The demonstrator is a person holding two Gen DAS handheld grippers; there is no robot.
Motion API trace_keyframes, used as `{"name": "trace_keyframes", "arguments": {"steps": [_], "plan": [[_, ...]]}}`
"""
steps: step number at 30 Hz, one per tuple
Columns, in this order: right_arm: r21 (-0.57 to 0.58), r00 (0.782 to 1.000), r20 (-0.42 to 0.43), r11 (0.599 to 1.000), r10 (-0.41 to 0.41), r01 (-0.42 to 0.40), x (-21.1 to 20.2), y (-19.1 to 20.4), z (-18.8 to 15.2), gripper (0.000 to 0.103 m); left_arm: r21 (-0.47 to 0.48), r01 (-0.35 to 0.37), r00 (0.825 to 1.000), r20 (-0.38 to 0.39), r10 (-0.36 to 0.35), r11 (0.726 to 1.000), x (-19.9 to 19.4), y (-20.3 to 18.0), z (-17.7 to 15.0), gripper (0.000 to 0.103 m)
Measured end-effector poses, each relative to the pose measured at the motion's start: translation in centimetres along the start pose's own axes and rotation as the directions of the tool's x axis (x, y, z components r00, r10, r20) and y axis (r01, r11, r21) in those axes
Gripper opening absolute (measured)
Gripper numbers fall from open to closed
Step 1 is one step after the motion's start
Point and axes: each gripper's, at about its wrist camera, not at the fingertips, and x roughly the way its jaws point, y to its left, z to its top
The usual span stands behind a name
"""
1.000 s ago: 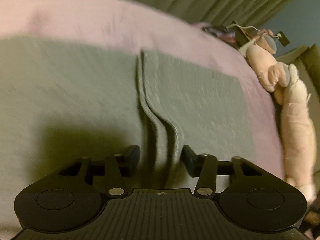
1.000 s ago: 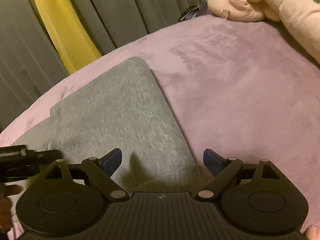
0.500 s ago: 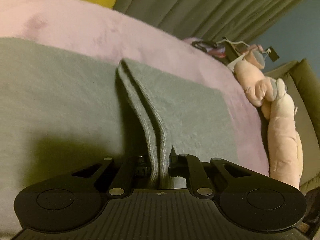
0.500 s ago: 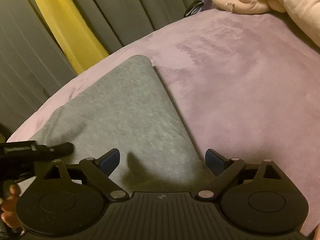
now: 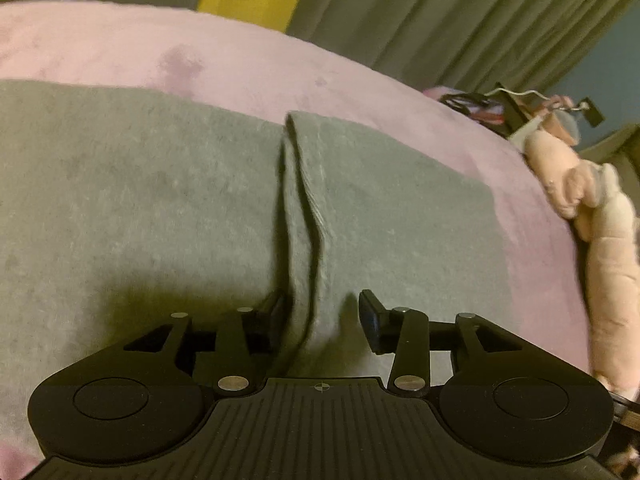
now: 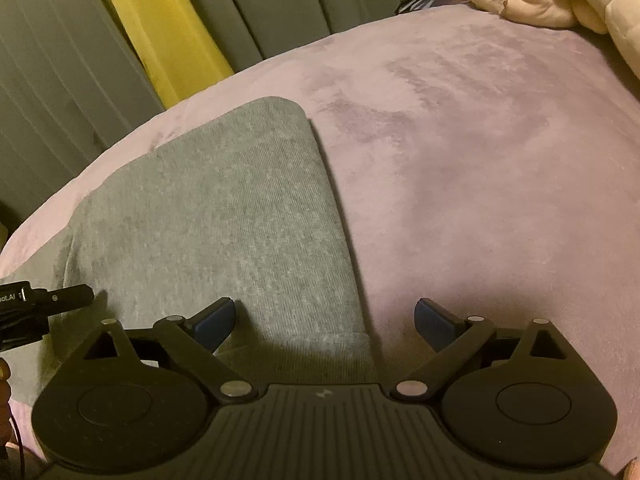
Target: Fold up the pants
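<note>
Grey knit: the pants [image 5: 160,208] lie flat on a pink plush blanket [image 5: 280,68], spread across most of the near side of the bed.
Long axis: from the left wrist view the cloth runs side to side, with a raised ridge of two edges [image 5: 298,216] crossing it, running away from the camera toward the curtain [image 5: 440,12].
Far end: from the right wrist view a grey panel [image 6: 224,216] narrows to a rounded corner that points away, toward the yellow curtain strip [image 6: 160,28].
Right edge of panel: a straight hem line, slanting down toward the near right finger, with bare blanket beyond it.
Left gripper [image 5: 320,320]: jaws spread, one finger either side of the ridge; the left pad looks close against the fold, though shadow makes contact hard to judge.
Right gripper [image 6: 324,320]: jaws spread wide, low over the near hem of the panel, holding nothing; the hem's corner sits between the fingers, nearer the right one.
Other tool: the left gripper's black tip [image 6: 60,300] shows at the left edge of the right wrist view, over the cloth.
Bed's far side: a pale pink plush toy [image 5: 600,216] lies along the blanket's edge, well apart from the pants.
Containers: I see none.
</note>
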Motion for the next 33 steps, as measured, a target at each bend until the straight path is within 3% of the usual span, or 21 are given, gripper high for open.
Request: {"name": "trace_keyframes", "arguments": {"steps": [3, 5, 8, 9, 10, 11, 14, 16, 19, 20, 22, 24, 27, 30, 33], "plan": [[-0.010, 1.000, 0.031, 1.000, 0.003, -0.003, -0.5, 0.2, -0.2, 0.096, 0.037, -0.106, 0.991, 0.090, 0.102, 0.994, -0.9, -1.1, 0.2, 0.046], [-0.032, 0.996, 0.083, 0.999, 0.011, -0.008, -1.3, 0.5, -0.4, 0.094, 0.055, -0.176, 0.972, 0.166, 0.165, 0.983, -1.6, -2.0, 0.5, 0.050], [-0.081, 0.981, 0.188, 0.996, 0.055, -0.041, -2.6, 1.4, -0.9, 0.074, 0.082, -0.267, 0.925, 0.303, 0.231, 0.960, -3.1, -3.7, 0.4, 0.053], [-0.104, 0.974, 0.213, 0.993, 0.075, -0.053, -2.8, 1.9, -1.1, 0.066, 0.090, -0.275, 0.907, 0.353, 0.228, 0.957, -3.7, -4.4, 0.2, 0.057], [-0.128, 0.970, 0.224, 0.990, 0.090, -0.063, -2.8, 2.3, -1.3, 0.060, 0.103, -0.259, 0.902, 0.381, 0.202, 0.960, -4.9, -4.0, -0.2, 0.060], [-0.153, 0.970, 0.220, 0.985, 0.106, -0.073, -2.7, 2.8, -1.4, 0.051, 0.123, -0.232, 0.907, 0.385, 0.169, 0.965, -5.0, -4.3, -0.4, 0.065], [-0.214, 0.985, 0.141, 0.974, 0.100, -0.068, -1.1, 4.4, -1.3, 0.035, 0.224, -0.162, 0.952, 0.292, 0.093, 0.961, -3.4, -5.3, -1.2, 0.068], [-0.225, 0.995, 0.082, 0.973, 0.060, -0.040, 0.1, 4.9, -1.1, 0.032, 0.298, -0.191, 0.962, 0.244, 0.119, 0.935, -1.6, -5.8, -2.4, 0.068], [-0.196, 0.998, 0.034, 0.980, 0.048, -0.041, 1.1, 4.4, -0.9, 0.031, 0.355, -0.300, 0.952, 0.161, 0.258, 0.885, 1.5, -4.9, -3.8, 0.067], [-0.180, 0.998, 0.029, 0.983, 0.052, -0.046, 1.2, 4.2, -0.7, 0.031, 0.357, -0.317, 0.948, 0.146, 0.282, 0.879, 2.1, -4.2, -4.1, 0.071], [-0.140, 0.998, 0.024, 0.988, 0.065, -0.061, 1.3, 3.5, -0.4, 0.029, 0.384, -0.302, 0.950, 0.193, 0.244, 0.873, 1.7, -3.3, -4.8, 0.073], [-0.075, 0.997, 0.044, 0.996, 0.060, -0.057, 0.8, 2.4, 0.0, 0.028, 0.412, -0.328, 0.942, 0.207, 0.263, 0.850, 0.9, -3.2, -5.3, 0.077], [0.044, 0.994, 0.106, 0.998, 0.039, -0.044, -0.7, 0.4, 0.0, 0.028, 0.357, -0.334, 0.938, 0.219, 0.269, 0.873, -1.4, -2.8, -5.9, 0.075], [0.126, 0.980, 0.097, 0.975, 0.173, -0.185, -1.8, -1.0, -0.4, 0.028, 0.294, -0.293, 0.942, 0.254, 0.221, 0.910, -4.1, -2.5, -7.2, 0.074], [0.081, 0.952, 0.000, 0.949, 0.306, -0.304, -1.7, 0.7, -1.9, 0.028, 0.280, -0.224, 0.962, 0.214, 0.167, 0.933, -4.1, -3.2, -8.4, 0.078]]}}
